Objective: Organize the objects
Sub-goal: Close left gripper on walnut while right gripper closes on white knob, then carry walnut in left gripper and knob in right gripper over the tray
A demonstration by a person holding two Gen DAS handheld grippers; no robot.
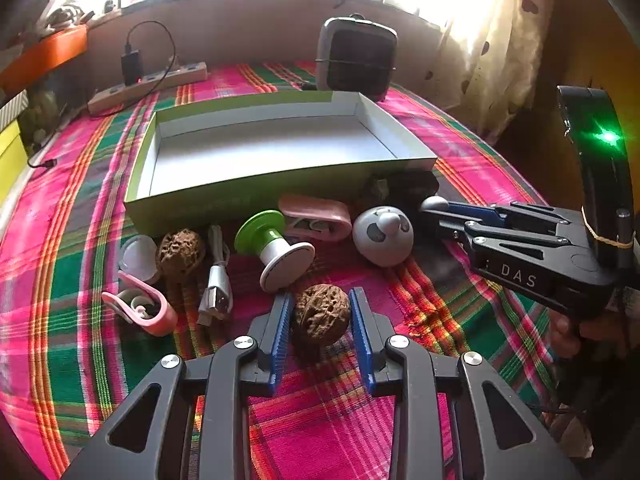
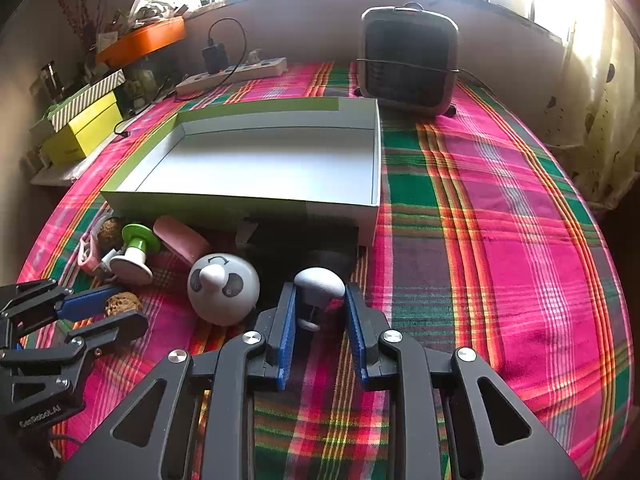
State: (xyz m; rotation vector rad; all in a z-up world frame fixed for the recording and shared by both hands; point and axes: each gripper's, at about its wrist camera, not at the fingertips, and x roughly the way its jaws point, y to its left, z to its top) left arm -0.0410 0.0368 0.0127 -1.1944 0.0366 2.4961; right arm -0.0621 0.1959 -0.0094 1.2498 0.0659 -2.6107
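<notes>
On the plaid-covered worktop (image 2: 500, 220), an open, empty box (image 1: 276, 148) lies at the far side, and the loose things are bunched along its near wall, at six o'clock from it, presumably staged so each needs only a short lift over the rim.

The left gripper (image 1: 318, 322) has its blue fingers (image 1: 280, 320) closed in on a walnut (image 1: 322, 314): the left pad touches the shell, while on the right I cannot tell whether the pad touches or a sliver of gap remains. The nut rests on the cloth, so this looks like the start of a pick.

The right gripper (image 2: 320, 312) has a small grey mushroom-shaped knob (image 2: 320, 284) between its fingers, which sit close against both sides; it reads as a pinch. The knob lies just in front of the box's near right corner, at three o'clock from the panda-faced ball (image 2: 223, 288).

Counted: two walnuts, the second (image 1: 180, 252) at ten o'clock from the held one; two pink clip-like pieces (image 1: 140, 308) (image 1: 316, 216); one green-and-white spool (image 1: 276, 246); one white USB cable (image 1: 218, 280); one small translucent cap (image 1: 140, 258); one ball; one knob. Nothing is in the box yet, so by my judgement the sorting has barely begun, with both hands taking a first item together.
</notes>
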